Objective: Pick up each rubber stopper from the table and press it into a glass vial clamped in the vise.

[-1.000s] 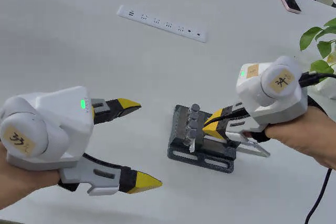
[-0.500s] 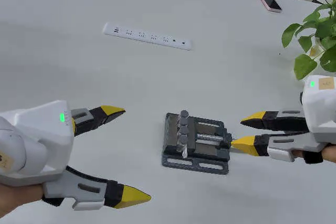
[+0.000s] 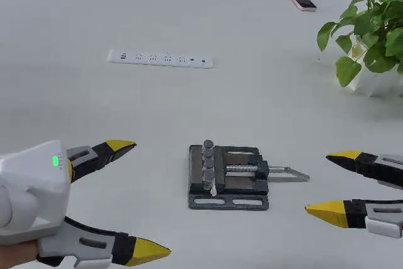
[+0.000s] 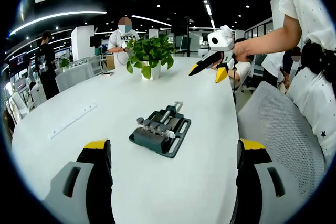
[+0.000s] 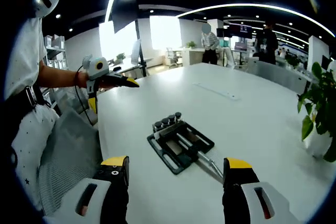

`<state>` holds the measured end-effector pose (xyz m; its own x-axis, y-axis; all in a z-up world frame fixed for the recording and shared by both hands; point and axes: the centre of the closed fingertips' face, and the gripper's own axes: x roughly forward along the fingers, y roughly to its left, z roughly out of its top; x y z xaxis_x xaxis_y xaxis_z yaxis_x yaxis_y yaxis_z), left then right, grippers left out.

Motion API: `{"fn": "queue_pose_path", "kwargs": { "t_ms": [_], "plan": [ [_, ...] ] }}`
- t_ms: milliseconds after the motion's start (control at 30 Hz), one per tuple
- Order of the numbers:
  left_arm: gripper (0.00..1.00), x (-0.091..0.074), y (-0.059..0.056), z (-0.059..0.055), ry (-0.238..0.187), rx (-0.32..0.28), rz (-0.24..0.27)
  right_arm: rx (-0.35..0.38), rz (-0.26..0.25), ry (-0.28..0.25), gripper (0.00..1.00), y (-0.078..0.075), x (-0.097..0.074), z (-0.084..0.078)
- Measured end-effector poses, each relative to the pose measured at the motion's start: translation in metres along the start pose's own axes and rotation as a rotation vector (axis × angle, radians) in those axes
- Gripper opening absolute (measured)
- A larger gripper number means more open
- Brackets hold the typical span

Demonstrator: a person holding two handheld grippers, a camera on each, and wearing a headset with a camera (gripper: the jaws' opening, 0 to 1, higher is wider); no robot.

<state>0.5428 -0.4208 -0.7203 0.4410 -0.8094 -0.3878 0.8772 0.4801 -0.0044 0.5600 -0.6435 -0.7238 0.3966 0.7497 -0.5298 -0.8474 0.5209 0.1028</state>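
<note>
1. Standing mid-surface (image 3: 264,99), the vise (image 3: 242,186) clamps a row of grey-capped vials (image 3: 208,162).
2. Left gripper (image 3: 150,198) hovers well left of it, jaws apart.
3. Right gripper (image 3: 318,182) hovers to its right, jaws apart.

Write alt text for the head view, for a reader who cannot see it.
A small dark vise holding a row of grey-capped vials sits on a white table, between the open, empty left gripper and right gripper. A power strip, plant and phone lie beyond.
</note>
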Motion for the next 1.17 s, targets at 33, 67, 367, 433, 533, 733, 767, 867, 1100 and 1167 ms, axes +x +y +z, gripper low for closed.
{"fn": "queue_pose_path", "kwargs": {
  "t_ms": [33,67,367,433,533,733,767,867,1100,1167],
  "plan": [
    [0.99,0.001,0.000,0.000,0.003,0.002,0.001,0.006,0.002,-0.011,0.73,0.001,-0.001,-0.002],
    [0.99,0.002,-0.001,-0.001,0.012,0.010,-0.002,0.009,0.007,-0.018,0.74,0.003,-0.003,-0.005],
    [0.99,0.007,-0.005,-0.016,0.048,-0.003,-0.005,0.042,0.007,-0.078,0.90,0.008,-0.004,-0.023],
    [0.99,0.006,-0.007,-0.020,0.061,-0.002,-0.006,0.051,0.008,-0.079,0.91,0.009,-0.003,-0.025],
    [0.99,0.006,-0.008,-0.021,0.066,-0.007,-0.004,0.057,0.006,-0.084,0.91,0.009,-0.003,-0.026],
    [0.99,0.005,-0.010,-0.022,0.073,-0.006,-0.003,0.068,0.012,-0.089,0.91,0.010,-0.004,-0.026],
    [0.99,0.005,-0.010,-0.022,0.073,-0.008,-0.004,0.067,0.013,-0.090,0.91,0.010,-0.004,-0.025],
    [0.99,0.005,-0.010,-0.023,0.073,-0.006,-0.005,0.063,0.017,-0.087,0.91,0.011,-0.004,-0.024],
    [0.99,0.007,-0.009,-0.023,0.068,-0.006,-0.009,0.059,0.018,-0.087,0.91,0.008,-0.005,-0.021],
    [0.99,0.007,-0.009,-0.023,0.071,-0.005,-0.011,0.058,0.020,-0.088,0.90,0.008,-0.005,-0.019]
  ]
}}
